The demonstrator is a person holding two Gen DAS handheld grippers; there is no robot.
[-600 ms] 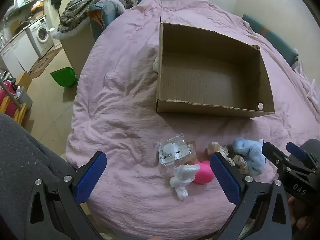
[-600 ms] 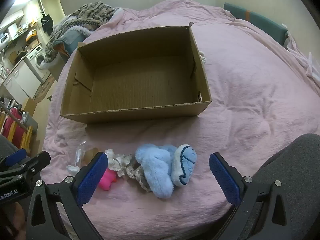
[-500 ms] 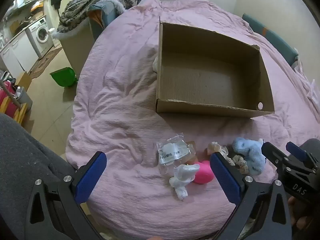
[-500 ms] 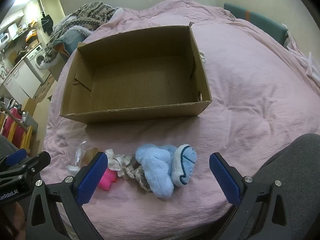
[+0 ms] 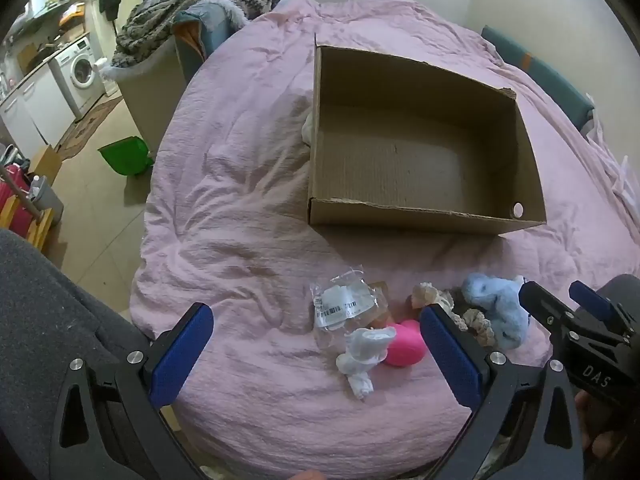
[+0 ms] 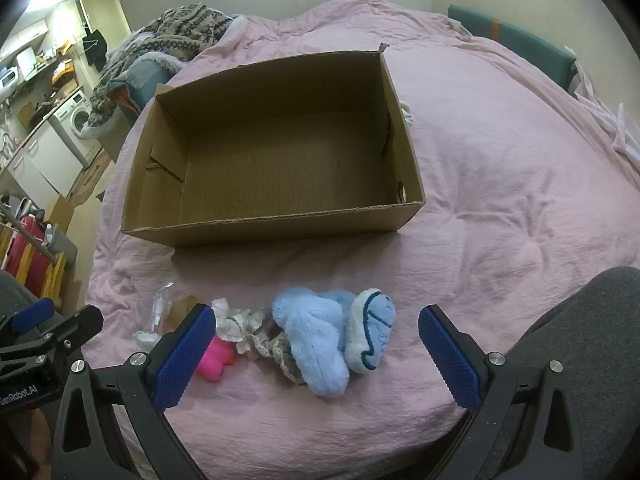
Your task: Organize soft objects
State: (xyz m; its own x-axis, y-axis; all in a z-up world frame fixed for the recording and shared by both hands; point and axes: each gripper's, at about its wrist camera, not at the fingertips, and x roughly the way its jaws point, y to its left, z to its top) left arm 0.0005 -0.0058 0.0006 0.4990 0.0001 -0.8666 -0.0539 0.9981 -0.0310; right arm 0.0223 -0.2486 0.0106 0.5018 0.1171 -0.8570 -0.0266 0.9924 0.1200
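An empty cardboard box point(image 5: 424, 216) point(image 6: 276, 228) sits on the pink bed. In front of it lies a row of soft things: a clear plastic packet point(image 5: 344, 304), a white cloth point(image 5: 366, 350), a pink toy point(image 5: 404, 346) point(image 6: 214, 360), a beige lace scrunchie point(image 5: 476, 318) point(image 6: 248, 326) and a light blue plush toy point(image 5: 496, 308) point(image 6: 320, 332). My left gripper point(image 5: 316, 354) is open and empty, just above the packet and white cloth. My right gripper point(image 6: 316, 352) is open and empty, with the blue plush between its fingers' line.
The pink duvet point(image 6: 500, 184) covers the whole bed. A patterned blanket pile point(image 5: 192, 36) lies at the far left corner. A green dustpan point(image 5: 124, 156) and washing machine point(image 5: 80, 72) stand on the floor to the left. My grey-clad knees point(image 6: 592, 328) flank the near edge.
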